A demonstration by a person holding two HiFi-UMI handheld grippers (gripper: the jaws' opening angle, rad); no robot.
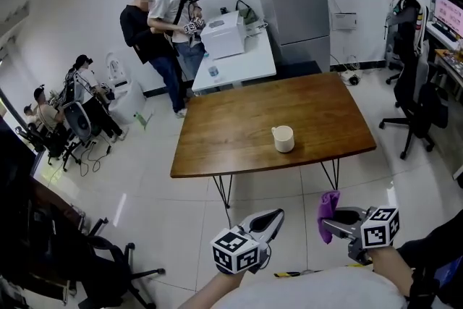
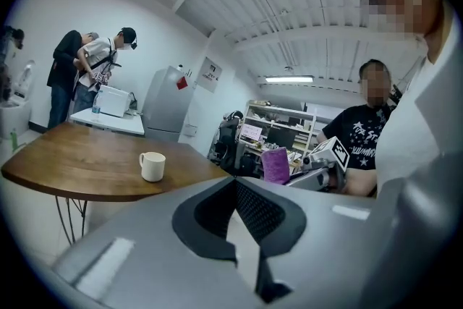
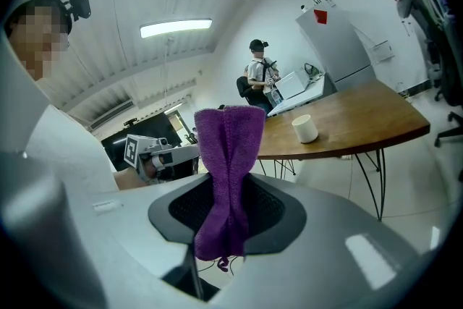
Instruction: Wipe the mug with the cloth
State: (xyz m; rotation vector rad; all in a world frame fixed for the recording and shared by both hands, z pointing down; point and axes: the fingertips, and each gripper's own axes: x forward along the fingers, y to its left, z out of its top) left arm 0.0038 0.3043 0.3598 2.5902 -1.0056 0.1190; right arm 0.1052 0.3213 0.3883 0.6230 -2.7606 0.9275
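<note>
Upright on the brown wooden surface [image 1: 231, 130], near its front edge: white ceramic mug [image 1: 283, 139]. Off that surface's front edge, pinched in the right tool [image 1: 334, 222]: purple terry cloth [image 1: 328, 208]. Also off that edge, left tool [image 1: 272, 218] pressed together, empty.

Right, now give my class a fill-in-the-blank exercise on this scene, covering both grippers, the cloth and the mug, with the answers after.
1. The right gripper is shut on a ____ cloth.
2. The white mug stands upright on the wooden ____.
3. The left gripper has its fingers shut and holds ____.
Missing words: purple; table; nothing.
</note>
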